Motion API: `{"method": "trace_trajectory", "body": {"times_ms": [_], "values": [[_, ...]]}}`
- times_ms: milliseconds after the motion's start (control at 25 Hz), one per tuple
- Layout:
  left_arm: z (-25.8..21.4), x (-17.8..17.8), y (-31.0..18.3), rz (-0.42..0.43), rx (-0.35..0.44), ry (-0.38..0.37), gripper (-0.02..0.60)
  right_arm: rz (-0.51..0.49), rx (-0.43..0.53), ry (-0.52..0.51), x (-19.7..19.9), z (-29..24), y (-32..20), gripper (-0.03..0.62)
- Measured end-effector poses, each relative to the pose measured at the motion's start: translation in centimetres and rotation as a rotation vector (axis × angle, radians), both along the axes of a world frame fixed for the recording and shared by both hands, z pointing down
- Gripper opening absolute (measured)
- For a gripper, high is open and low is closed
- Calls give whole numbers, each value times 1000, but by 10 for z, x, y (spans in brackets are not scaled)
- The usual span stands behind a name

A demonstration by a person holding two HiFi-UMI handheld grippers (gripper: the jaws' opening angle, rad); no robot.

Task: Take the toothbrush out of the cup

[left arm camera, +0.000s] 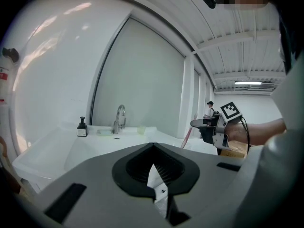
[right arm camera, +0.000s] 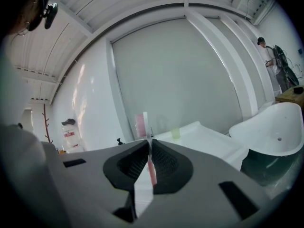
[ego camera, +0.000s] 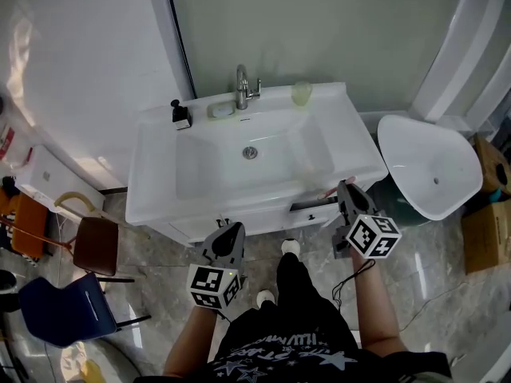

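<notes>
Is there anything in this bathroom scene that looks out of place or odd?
Only the toothbrush: it is clamped in the right gripper near the front edge of the sink, apart from the cup on the back ledge. Nothing spilled or damaged shows.

The white washbasin counter [ego camera: 152, 182] fills the middle, its sunken basin bare down to the drain [ego camera: 250, 152]. Along the back ledge, the chrome faucet [ego camera: 242, 86] stands at centre. A dark pump bottle [ego camera: 181, 116] sits upright well to its left, with a small pale dish [ego camera: 221, 110] just beside the faucet. To the right, the pale green cup [ego camera: 301, 92] stands upright. Below, the marbled floor [ego camera: 160, 254] carries a brown chair [ego camera: 96, 246] and a blue chair [ego camera: 68, 309] near each other.
</notes>
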State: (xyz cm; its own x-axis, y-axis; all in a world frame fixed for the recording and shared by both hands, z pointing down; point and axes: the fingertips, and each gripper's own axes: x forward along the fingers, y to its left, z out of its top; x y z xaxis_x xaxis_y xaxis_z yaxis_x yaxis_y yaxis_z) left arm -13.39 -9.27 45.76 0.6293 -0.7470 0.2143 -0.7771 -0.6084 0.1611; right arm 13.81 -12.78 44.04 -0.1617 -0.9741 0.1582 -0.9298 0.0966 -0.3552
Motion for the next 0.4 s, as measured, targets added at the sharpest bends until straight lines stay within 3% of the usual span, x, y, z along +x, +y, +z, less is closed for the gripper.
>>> {"method": "trace_trajectory", "body": {"times_ms": [400], "values": [[7,-4,-1,10,-15,1,12,9,-5,25,-2,2,10,34]]}}
